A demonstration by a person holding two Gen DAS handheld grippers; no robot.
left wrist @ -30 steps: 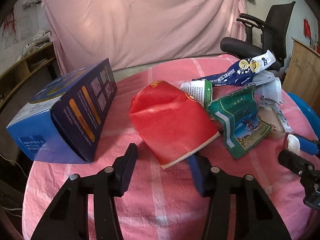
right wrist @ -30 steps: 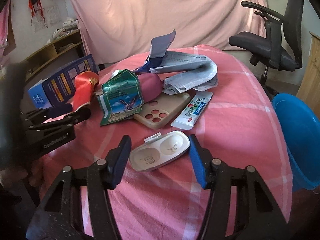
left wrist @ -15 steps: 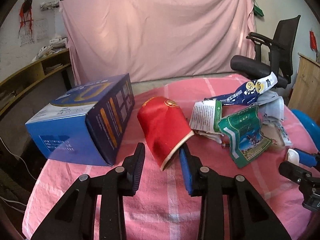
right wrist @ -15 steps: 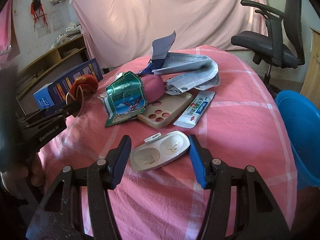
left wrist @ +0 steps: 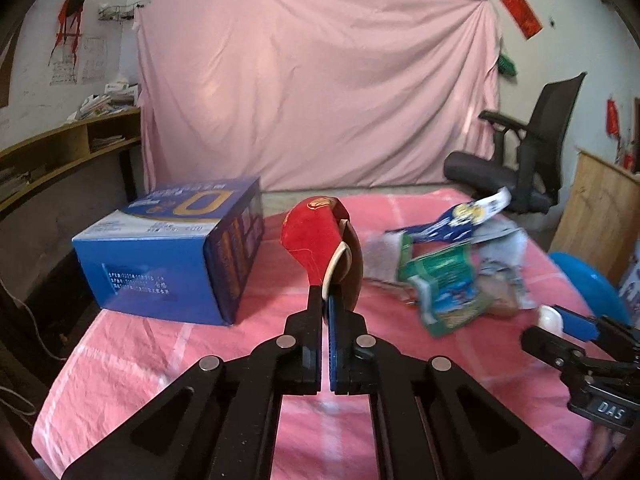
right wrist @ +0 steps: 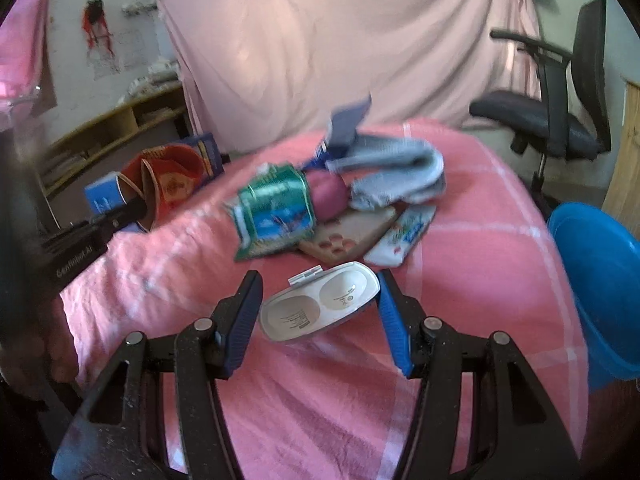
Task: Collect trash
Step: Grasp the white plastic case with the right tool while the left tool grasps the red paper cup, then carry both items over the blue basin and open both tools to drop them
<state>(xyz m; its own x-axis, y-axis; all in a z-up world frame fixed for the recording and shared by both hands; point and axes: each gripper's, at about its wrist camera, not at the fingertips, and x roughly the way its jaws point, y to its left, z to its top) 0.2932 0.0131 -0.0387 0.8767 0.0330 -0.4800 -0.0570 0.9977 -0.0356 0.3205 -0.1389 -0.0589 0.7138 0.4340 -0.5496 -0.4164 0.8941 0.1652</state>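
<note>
The fingers (left wrist: 325,312) of the left gripper (left wrist: 325,300) are pressed together on the rim of a red paper cup (left wrist: 316,236), which is pinched by one thin wall, the jaws having just been closing on it. The cup is crushed out of round, its mouth folded into a pale crescent, and it is held clear of the pink checked cloth that covers the tabletop (left wrist: 160,360); a pinch on the edge is probably chosen because the flattened body gives no firm width to span. In the right wrist view the same cup (right wrist: 168,184) is seen near the tabletop's left edge, in front of a blue cardboard box (left wrist: 168,260) lying on its side.

The fingers (right wrist: 244,316) of the right gripper (right wrist: 320,316) are spread wide, one to each side of a white plastic case (right wrist: 320,306), with a gap visible on the left side; on the right side contact cannot be told. The case is smooth, hard and oval, with two round hollows, so a straddle across its long axis looks like readiness for a grasp not yet made.

Toward the middle of the tabletop the remaining trash is heaped: a crumpled green foil packet (right wrist: 276,208), a folded grey cloth (right wrist: 396,172), a beige phone case (right wrist: 348,236) with round holes, and a flat white tube (right wrist: 404,236). A blue plastic basin (right wrist: 596,272) stands beyond the right edge, presumably where the trash is to be dropped.
</note>
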